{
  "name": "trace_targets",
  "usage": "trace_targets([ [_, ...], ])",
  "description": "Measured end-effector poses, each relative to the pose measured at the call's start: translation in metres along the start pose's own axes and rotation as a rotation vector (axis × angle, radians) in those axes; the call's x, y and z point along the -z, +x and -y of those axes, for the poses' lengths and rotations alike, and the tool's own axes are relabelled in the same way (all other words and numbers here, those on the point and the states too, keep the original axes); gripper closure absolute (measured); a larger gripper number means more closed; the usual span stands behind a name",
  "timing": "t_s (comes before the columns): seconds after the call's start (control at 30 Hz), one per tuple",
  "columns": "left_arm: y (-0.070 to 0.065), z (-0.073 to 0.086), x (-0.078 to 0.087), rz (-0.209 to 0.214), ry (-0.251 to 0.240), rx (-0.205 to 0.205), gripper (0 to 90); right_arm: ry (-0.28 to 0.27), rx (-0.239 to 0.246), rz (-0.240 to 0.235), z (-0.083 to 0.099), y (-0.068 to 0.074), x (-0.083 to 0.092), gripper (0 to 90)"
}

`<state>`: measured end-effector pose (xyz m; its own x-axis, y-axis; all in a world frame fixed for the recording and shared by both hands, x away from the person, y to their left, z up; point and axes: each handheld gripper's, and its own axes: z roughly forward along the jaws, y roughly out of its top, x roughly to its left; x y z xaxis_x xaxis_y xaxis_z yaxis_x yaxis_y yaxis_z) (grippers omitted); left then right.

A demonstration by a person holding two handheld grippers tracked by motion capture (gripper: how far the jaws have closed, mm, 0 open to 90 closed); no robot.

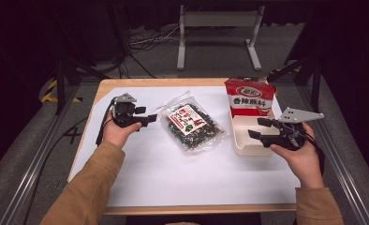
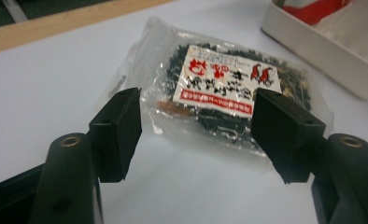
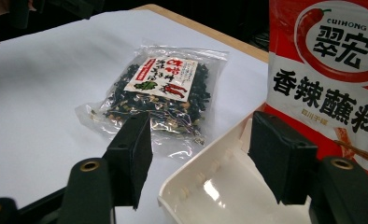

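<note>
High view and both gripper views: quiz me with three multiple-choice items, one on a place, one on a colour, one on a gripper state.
1. Where does the clear bag lie?
A. in the tray
B. on the white sheet between the grippers
C. on the floor

2. What colour is the top of the pouch standing in the tray?
A. red
B. blue
C. green

3. How do the left gripper jaws stand?
A. shut on the bag
B. shut on nothing
C. open, holding nothing

Key: 1 B, the bag rests on the sheet, left of the tray. 2 A, red above a white band. 3 C, bare sheet shows between the jaws.
</note>
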<state>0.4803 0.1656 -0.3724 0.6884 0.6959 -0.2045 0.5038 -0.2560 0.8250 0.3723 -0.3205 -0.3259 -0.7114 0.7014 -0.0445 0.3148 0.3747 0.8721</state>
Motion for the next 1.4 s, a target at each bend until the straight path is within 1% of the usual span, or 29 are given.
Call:
trace_targets([
  [0.03,0.001,-0.004,-0.002,-0.005,0.014,-0.004,33.5,0.0,-0.001,0.003,0.001,0.0,0.0,38.9],
  [0.07,0.001,-0.006,-0.003,-0.015,0.018,-0.013,33.3,0.002,-0.004,0.005,0.002,0.0,0.001,38.8],
  [0.13,0.001,-0.009,-0.006,-0.02,0.018,-0.015,32.9,0.003,-0.004,0.007,0.002,0.001,0.001,38.8],
  [0.17,0.003,-0.012,-0.01,-0.022,0.005,-0.007,32.4,0.008,-0.003,0.011,0.005,0.001,0.003,38.7],
  [0.2,0.003,-0.013,-0.012,-0.024,0.01,-0.01,31.3,0.008,-0.005,0.013,0.005,0.001,0.004,38.6],
  [0.23,0.003,-0.013,-0.012,-0.024,0.01,-0.01,31.1,0.008,-0.005,0.013,0.005,0.001,0.004,38.6],
  [0.27,0.004,-0.015,-0.016,-0.032,0.018,-0.016,31.1,0.007,-0.005,0.014,0.006,0.001,0.004,38.6],
  [0.33,0.005,-0.017,-0.022,-0.042,0.029,-0.012,30.5,0.006,-0.009,0.017,0.007,0.002,0.007,38.4],
  [0.43,0.006,-0.017,-0.03,-0.057,0.023,-0.007,31.2,0.007,-0.008,0.021,0.009,0.002,0.009,38.2],
  [0.5,0.008,-0.016,-0.036,-0.064,0.032,0.011,32.7,0.009,-0.009,0.026,0.01,0.002,0.01,38.0],
  [0.53,0.009,-0.015,-0.039,-0.061,0.032,0.019,32.9,0.009,-0.011,0.027,0.01,0.002,0.01,37.9],
  [0.63,0.013,-0.013,-0.046,-0.065,0.034,0.03,33.8,0.01,-0.015,0.033,0.012,0.003,0.012,37.8],
  [0.7,0.017,-0.011,-0.052,-0.069,0.033,0.027,33.9,0.011,-0.014,0.034,0.013,0.004,0.013,37.6],
  [0.73,0.02,-0.009,-0.057,-0.076,0.035,0.039,33.7,0.012,-0.015,0.035,0.014,0.004,0.014,37.5],
  [0.8,0.022,-0.007,-0.06,-0.076,0.033,0.043,33.5,0.015,-0.019,0.039,0.015,0.004,0.015,37.1],
  [0.83,0.025,-0.005,-0.063,-0.078,0.032,0.057,33.4,0.015,-0.02,0.041,0.016,0.004,0.015,36.9],
  [0.9,0.029,-0.003,-0.068,-0.094,0.03,0.05,33.5,0.017,-0.024,0.047,0.018,0.004,0.017,36.7],
  [0.93,0.03,-0.002,-0.069,-0.093,0.034,0.058,33.7,0.016,-0.026,0.052,0.018,0.004,0.018,36.7],
  [1.13,0.034,0.005,-0.082,-0.103,0.092,0.064,33.6,0.013,-0.029,0.056,0.019,0.005,0.021,36.5],
  [1.17,0.034,0.006,-0.085,-0.099,0.101,0.069,33.5,0.014,-0.029,0.056,0.02,0.005,0.021,36.5],
  [1.2,0.035,0.007,-0.087,-0.102,0.119,0.074,33.3,0.014,-0.029,0.055,0.02,0.005,0.021,36.4],
  [1.23,0.035,0.009,-0.09,-0.113,0.132,0.075,33.2,0.015,-0.028,0.054,0.02,0.005,0.02,36.3],
  [1.27,0.036,0.009,-0.092,-0.118,0.137,0.071,33.0,0.017,-0.031,0.053,0.02,0.005,0.019,36.2],
  [1.33,0.038,0.012,-0.096,-0.11,0.142,0.098,33.0,0.02,-0.03,0.052,0.021,0.004,0.018,36.0],
  [1.37,0.038,0.012,-0.096,-0.11,0.142,0.098,33.0,0.02,-0.03,0.052,0.021,0.004,0.018,36.0],
  [1.4,0.038,0.012,-0.098,-0.103,0.142,0.112,33.0,0.022,-0.031,0.053,0.021,0.004,0.017,35.7],
])
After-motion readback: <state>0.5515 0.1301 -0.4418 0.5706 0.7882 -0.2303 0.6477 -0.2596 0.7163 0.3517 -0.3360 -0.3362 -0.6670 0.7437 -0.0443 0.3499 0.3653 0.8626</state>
